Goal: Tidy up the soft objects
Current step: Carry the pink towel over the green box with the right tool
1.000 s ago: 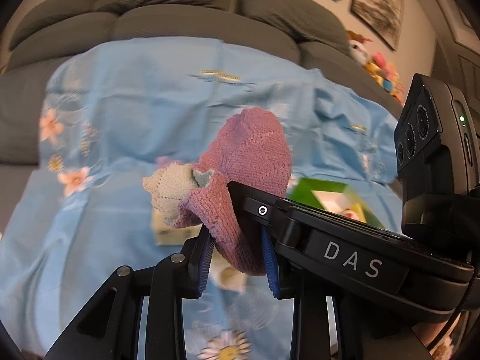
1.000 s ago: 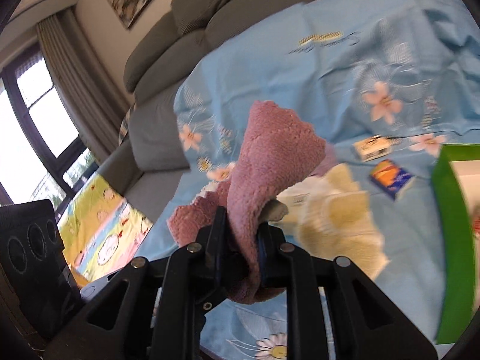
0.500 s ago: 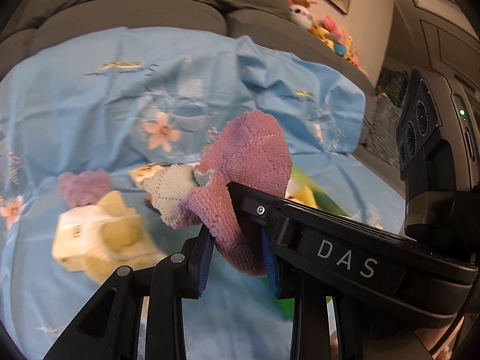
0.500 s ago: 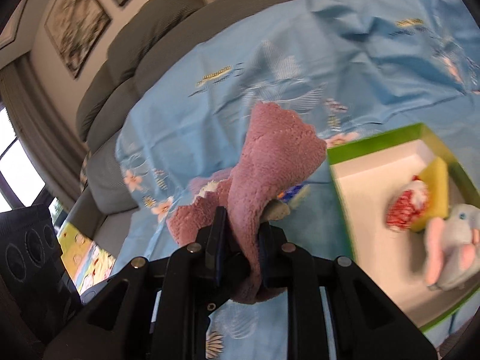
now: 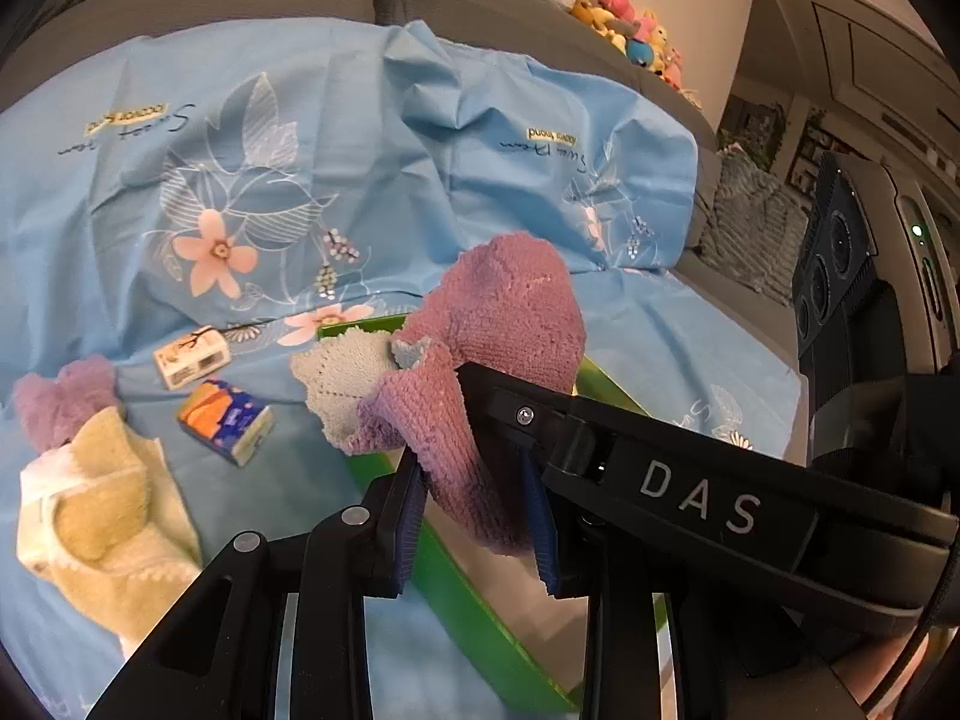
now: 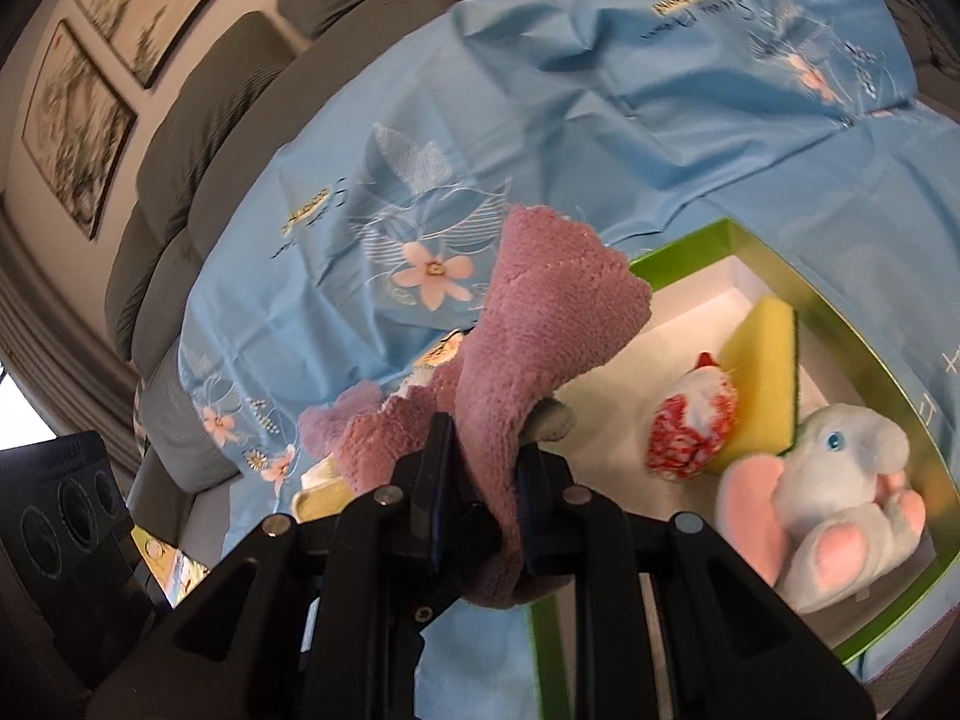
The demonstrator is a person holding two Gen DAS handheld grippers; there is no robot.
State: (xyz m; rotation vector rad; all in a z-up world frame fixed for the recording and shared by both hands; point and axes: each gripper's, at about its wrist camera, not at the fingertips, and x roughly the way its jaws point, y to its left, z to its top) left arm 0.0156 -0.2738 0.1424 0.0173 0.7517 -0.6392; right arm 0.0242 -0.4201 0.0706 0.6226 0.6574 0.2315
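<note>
A folded purple knitted cloth [image 5: 510, 324] with a grey-green corner hangs in the air, pinched from both sides. My left gripper [image 5: 477, 516] is shut on its lower fold; the right gripper crosses from the right just above it. In the right wrist view my right gripper [image 6: 480, 504] is shut on the same purple cloth [image 6: 540, 324]. Below it lies a green box [image 6: 852, 324] with a white floor, holding a yellow sponge [image 6: 765, 372], a red-and-white ball [image 6: 690, 426] and a white plush elephant [image 6: 840, 480]. The green box's edge [image 5: 462, 576] shows under the left fingers.
A blue flowered sheet [image 5: 300, 180] covers the grey sofa. On it to the left lie a yellow cloth [image 5: 108, 528], a purple fluffy piece [image 5: 60, 402], a small white pack [image 5: 192, 354] and an orange-blue tissue pack [image 5: 225, 420]. Plush toys [image 5: 624, 24] line the sofa's far end.
Both grippers have carried the purple cloth sideways across the sheet, from over the yellow cloth to over the green box. Both grips are unchanged.
</note>
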